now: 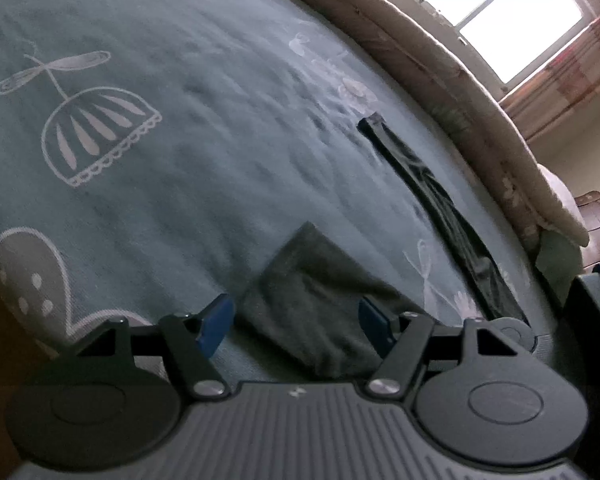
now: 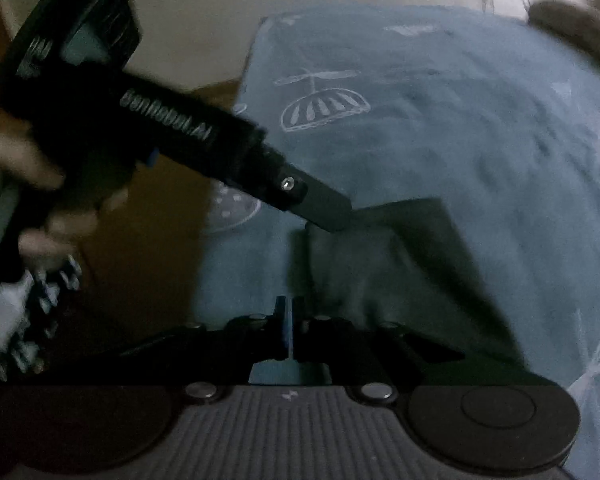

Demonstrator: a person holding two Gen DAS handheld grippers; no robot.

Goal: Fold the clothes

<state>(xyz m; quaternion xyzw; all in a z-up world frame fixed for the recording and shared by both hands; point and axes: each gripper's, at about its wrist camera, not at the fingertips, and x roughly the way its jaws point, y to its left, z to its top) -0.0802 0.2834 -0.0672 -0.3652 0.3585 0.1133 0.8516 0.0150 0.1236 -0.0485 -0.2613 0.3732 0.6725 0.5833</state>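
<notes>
Right now I am holding my left gripper [image 1: 296, 326] with its blue pads spread wide, straddling the near part of the folded dark grey garment [image 1: 320, 296] without pressing on it; the cloth is lying between the pads, on the teal bedsheet [image 1: 180, 140]. My right gripper [image 2: 290, 330] is standing with its jaws pressed together, only a thin slit showing between the pads, at the garment's near left edge. Whether any cloth is caught in that slit I cannot tell, since the picture is dark and blurred there.

From the right wrist view, my left gripper is reaching in from the upper left, one dark finger [image 2: 324, 208] touching down at the garment's far left corner, and a hand [image 2: 40, 216] is gripping its handle, blurred.

The garment is resting near the bed's front edge, its far corner pointing up the sheet. A second dark garment [image 1: 440, 208] is lying in a long strip to the right, near the rolled beige quilt [image 1: 440, 72] that is running along the bed's far side beneath the window [image 1: 496, 12]. To the left and beyond the folded piece the sheet is lying open, printed with white birdcage and mushroom figures. At the left the bed is ending in a drop to brown floor [image 2: 148, 248].
</notes>
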